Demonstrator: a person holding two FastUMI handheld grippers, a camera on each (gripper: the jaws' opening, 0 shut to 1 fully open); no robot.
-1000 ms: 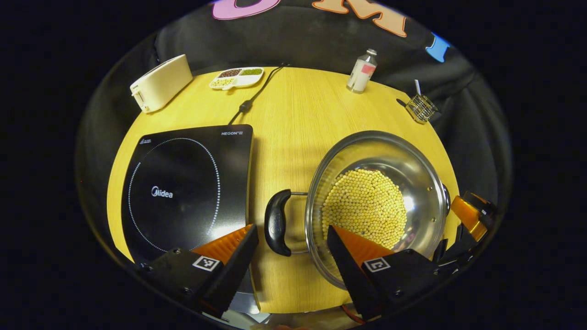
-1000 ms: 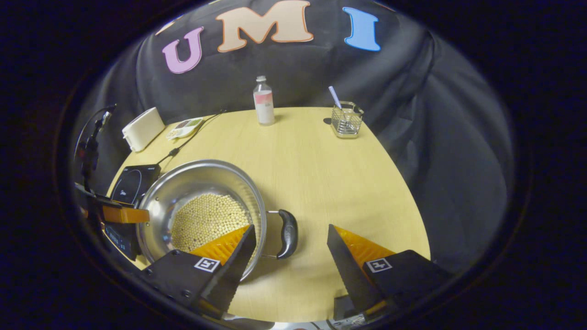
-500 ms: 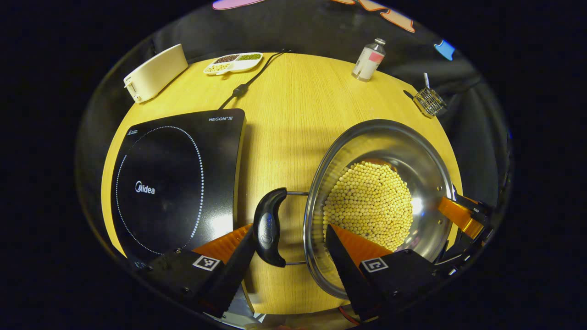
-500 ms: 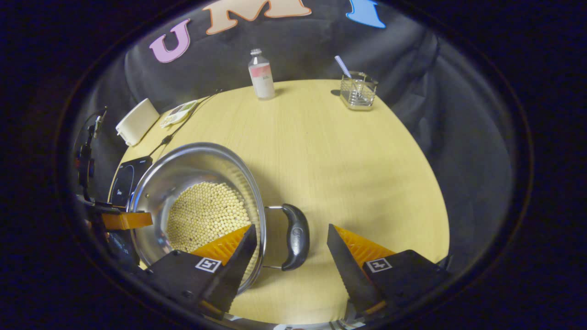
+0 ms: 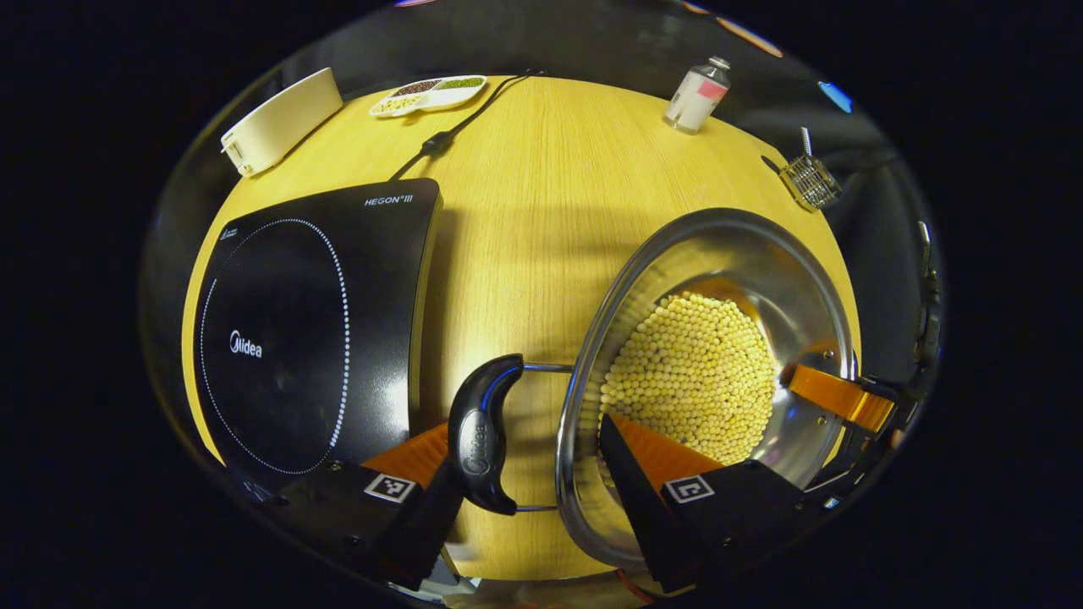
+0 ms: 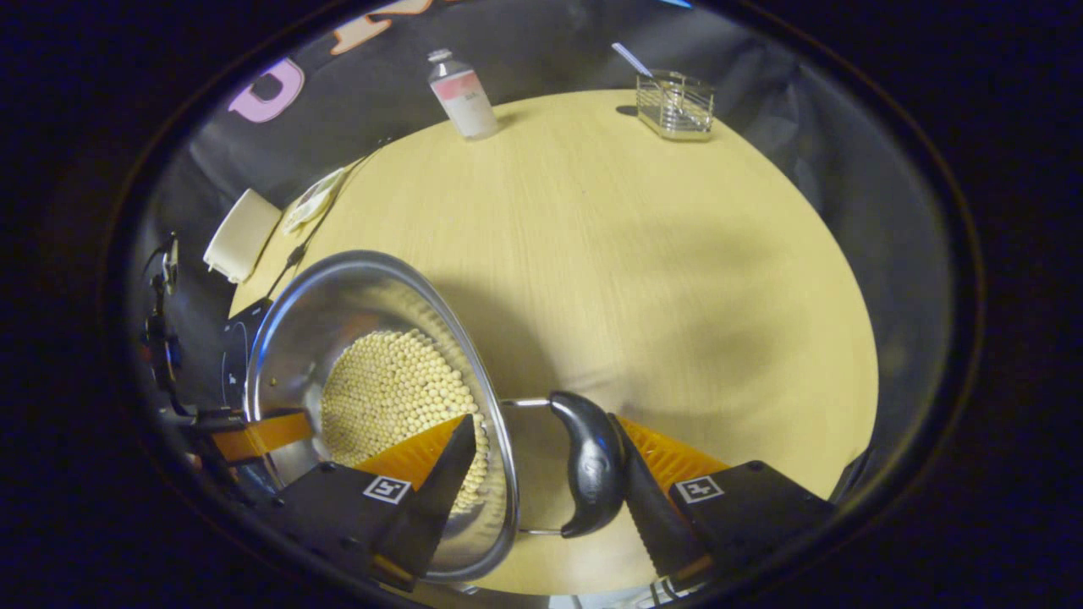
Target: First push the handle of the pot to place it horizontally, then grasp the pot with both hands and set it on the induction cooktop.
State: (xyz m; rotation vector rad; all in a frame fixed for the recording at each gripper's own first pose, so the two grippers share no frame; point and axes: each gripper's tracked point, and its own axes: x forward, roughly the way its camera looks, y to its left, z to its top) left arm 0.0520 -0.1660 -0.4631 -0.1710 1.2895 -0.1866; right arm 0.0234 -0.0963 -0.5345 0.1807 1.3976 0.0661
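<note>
The big shiny pot [image 5: 719,372] sits on the yellow desk [image 5: 541,211], at the lower right of the left gripper view. It has lots of little yellow beans [image 5: 689,372] inside. The black induction cooktop [image 5: 305,321] lies flat at the left, apart from the pot.

The left claw [image 5: 529,474] is wide open at the bottom of the frame. The pot's black handle [image 5: 481,444] is in the gap, right against the left finger. The other finger reaches over the pot's rim. It is not squeezing anything.

In the right gripper view, the right claw [image 6: 546,474] is wide open too. The other black handle [image 6: 592,461] sits against its right finger, and the pot [image 6: 372,381] is at the lower left.
</note>
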